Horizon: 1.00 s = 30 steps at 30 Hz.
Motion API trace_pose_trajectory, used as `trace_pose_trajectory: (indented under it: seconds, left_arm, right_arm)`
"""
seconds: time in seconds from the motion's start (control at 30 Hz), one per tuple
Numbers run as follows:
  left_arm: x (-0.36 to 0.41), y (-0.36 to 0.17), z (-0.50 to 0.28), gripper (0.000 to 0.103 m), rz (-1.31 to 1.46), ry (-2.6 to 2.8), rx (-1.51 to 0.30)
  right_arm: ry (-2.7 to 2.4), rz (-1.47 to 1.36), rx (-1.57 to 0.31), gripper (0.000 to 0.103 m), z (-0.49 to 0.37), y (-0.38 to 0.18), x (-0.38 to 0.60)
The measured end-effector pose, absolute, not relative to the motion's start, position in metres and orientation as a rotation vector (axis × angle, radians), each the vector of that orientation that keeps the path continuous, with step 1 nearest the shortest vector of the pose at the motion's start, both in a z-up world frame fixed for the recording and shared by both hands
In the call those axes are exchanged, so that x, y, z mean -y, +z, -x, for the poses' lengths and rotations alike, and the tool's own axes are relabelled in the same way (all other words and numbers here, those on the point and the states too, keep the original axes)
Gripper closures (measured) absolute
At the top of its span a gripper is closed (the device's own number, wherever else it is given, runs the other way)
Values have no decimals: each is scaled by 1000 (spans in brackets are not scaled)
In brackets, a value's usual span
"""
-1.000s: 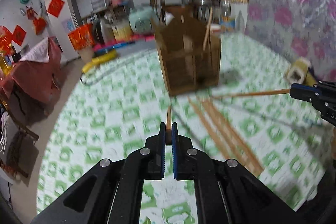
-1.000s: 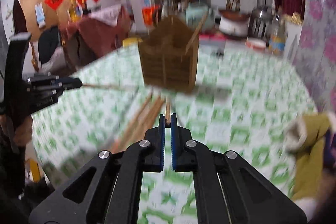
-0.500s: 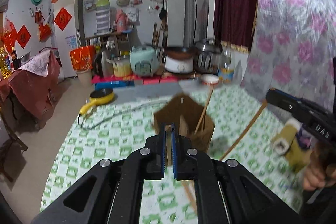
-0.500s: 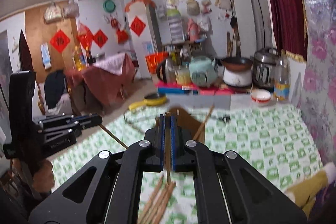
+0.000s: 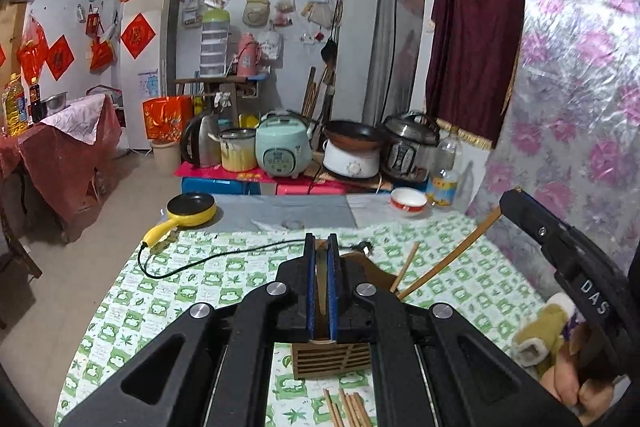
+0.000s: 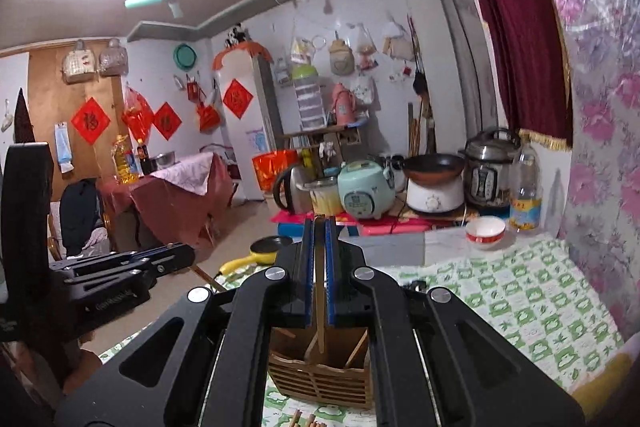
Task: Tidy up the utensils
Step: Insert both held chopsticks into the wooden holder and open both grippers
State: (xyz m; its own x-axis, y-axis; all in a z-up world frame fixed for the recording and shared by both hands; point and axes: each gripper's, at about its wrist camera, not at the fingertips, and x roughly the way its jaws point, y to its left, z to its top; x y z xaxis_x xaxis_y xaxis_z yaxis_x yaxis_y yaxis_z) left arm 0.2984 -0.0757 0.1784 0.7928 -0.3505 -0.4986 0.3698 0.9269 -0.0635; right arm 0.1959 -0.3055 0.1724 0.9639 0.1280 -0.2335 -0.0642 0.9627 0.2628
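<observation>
Left gripper: the black left gripper with blue pads [image 5: 321,291] is clamped on one thin wooden chopstick [image 5: 321,279], which stands between its pads.
Right gripper: the black right gripper with blue pads [image 6: 319,275] is also clamped on a thin wooden chopstick of its own [image 6: 319,307]; its lower end hangs over the holder.
Holder: the brown slatted wooden utensil holder [image 6: 320,379] stands on the green-and-white checked tablecloth [image 6: 520,299], directly below both grippers; some sticks already lean inside it.
Loose pile: more wooden chopsticks [image 5: 348,409] lie flat on the cloth, just in front of the holder.
Change: one second ago both grippers were low, near the cloth, each with a stick; now both are lifted and the holder appears under them, not ahead of them.
Meaning: the pick-up seems done, and I judge the next step is lowering the sticks into the holder.
Risk: a tilted stick can catch the rim.
</observation>
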Motion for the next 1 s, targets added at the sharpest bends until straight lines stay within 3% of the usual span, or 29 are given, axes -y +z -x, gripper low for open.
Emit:
trace_pose_trajectory:
  seconds: [0.7,0.73,0.77,0.8,0.87,1.0]
  left_arm:
    - [87,142,-319,94,-67,-416,-664]
    - [88,141,-320,71,-69,-408,-673]
    - [87,140,-321,36,-62,-391,-673]
    - [84,140,-321,26,-50,-375,-659]
    - [81,144,-318,23,-54,-328,-618]
    - [74,150,-314,20,-41,-318,-595]
  right_arm:
    - [91,-280,-413,96,-235,134,307]
    - [94,-277,-434,92,-239,131,306]
    - [91,-276,-446,91,-241,130,306]
    - [76,-278,-453,86,-242,128,306]
    - [72,-279,-450,75,-242,127,305]
    - [59,-270,-420,67,-235,133,304]
